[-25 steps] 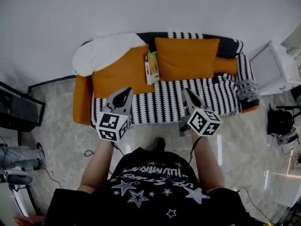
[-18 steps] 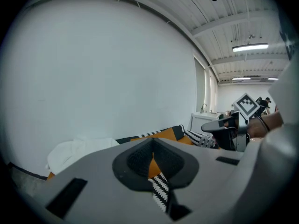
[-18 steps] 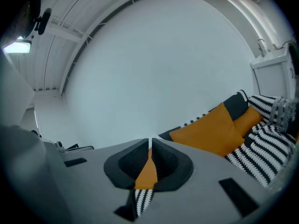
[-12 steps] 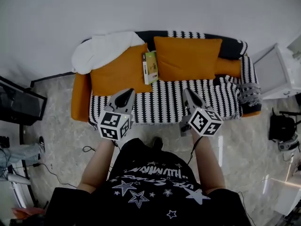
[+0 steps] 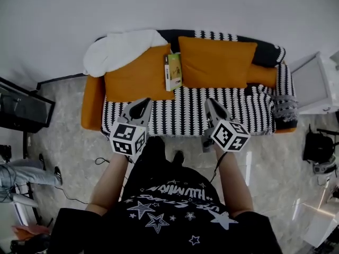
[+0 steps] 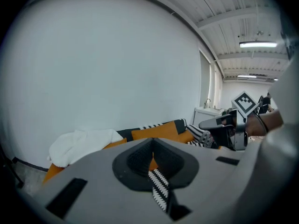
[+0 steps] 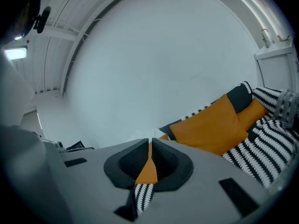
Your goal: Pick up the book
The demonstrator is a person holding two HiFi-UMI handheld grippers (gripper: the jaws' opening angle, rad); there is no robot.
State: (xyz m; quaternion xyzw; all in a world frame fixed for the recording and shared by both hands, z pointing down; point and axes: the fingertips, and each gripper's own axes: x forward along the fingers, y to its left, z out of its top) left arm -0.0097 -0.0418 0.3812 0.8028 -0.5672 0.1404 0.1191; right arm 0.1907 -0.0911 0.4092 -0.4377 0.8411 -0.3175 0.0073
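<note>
With our left gripper (image 5: 142, 105) and right gripper (image 5: 211, 105) both closed on nothing, the book (image 5: 173, 72) lies ahead between them, well apart, and it looks thin, stiff and light, so we would pinch its near edge.

The place is read as a living-room corner set up inside a larger work hall. A sofa (image 5: 185, 115) under a black-and-white striped cover is placed against a plain white wall (image 5: 159, 4), and orange cushions (image 5: 139, 78) and a white blanket (image 5: 119, 49) are laid on it. Loose cables (image 5: 99, 160) are trailed over the polished stone-patterned floor (image 5: 63, 136). A white cabinet (image 5: 312, 83) is set by the sofa's end. Bare ceiling beams (image 6: 243, 27) and strip lights (image 6: 257, 44) are seen in the left gripper view.
</note>
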